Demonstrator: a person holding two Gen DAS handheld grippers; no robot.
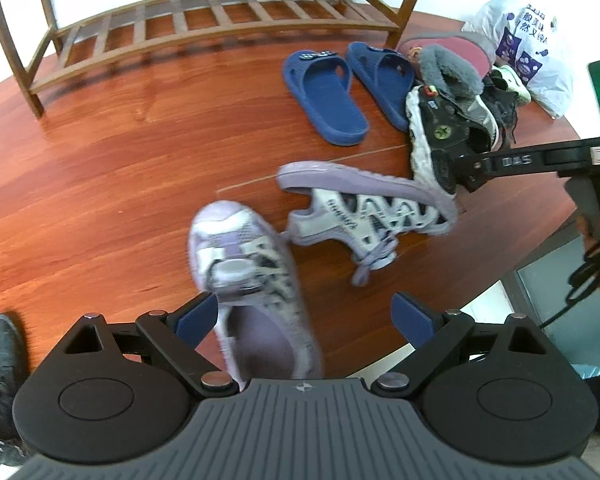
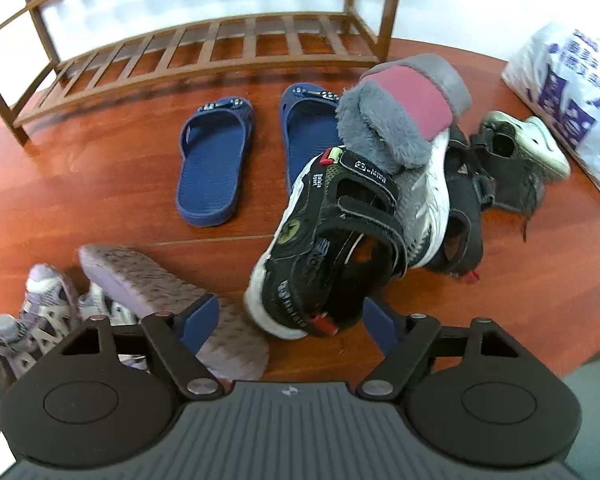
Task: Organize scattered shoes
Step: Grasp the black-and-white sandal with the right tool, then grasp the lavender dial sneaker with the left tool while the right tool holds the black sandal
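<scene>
Reddish wood floor [image 1: 100, 168], white wall behind, slatted wooden shoe rack [image 1: 220, 12] at far side, lower shelf bare as far as visible.

Left gripper [image 1: 304, 318]: jaws spread wide, holding nothing; lavender mesh sneaker [image 1: 244, 276] upright between the blue pads, heel end near, toe pointing away. Slight blur on that shoe. Mate, second lavender sneaker [image 1: 364, 216], tipped on its side just right of it, sole facing the rack.

Right gripper [image 2: 296, 322]: jaws also apart, nothing clamped; heel of black strap sandal [image 2: 332, 248] w/ white sole sits at the mouth, close to right pad. Contact not certain.

Farther out: sandal leans on a heap – grey fuzzy slipper w/ pink sole [image 2: 404, 120] on top, silver trainer under it, dark sandal [image 2: 460, 216] & small black shoe w/ pale green sole [image 2: 516, 156] to the right. Pair of blue slides [image 2: 216, 160] side by side left of heap, near the rack. White plastic bag [image 2: 568, 120] far right.

Shoes on floor, none on rack in view.

Handling, as judged: close left pads on heel collar of upright sneaker, not the soft mesh; lift level. For sandal, pinch heel strap/sole edge, pull away from heap slowly so slipper on top doesn't tumble. Keep pairs together, toes same way.
</scene>
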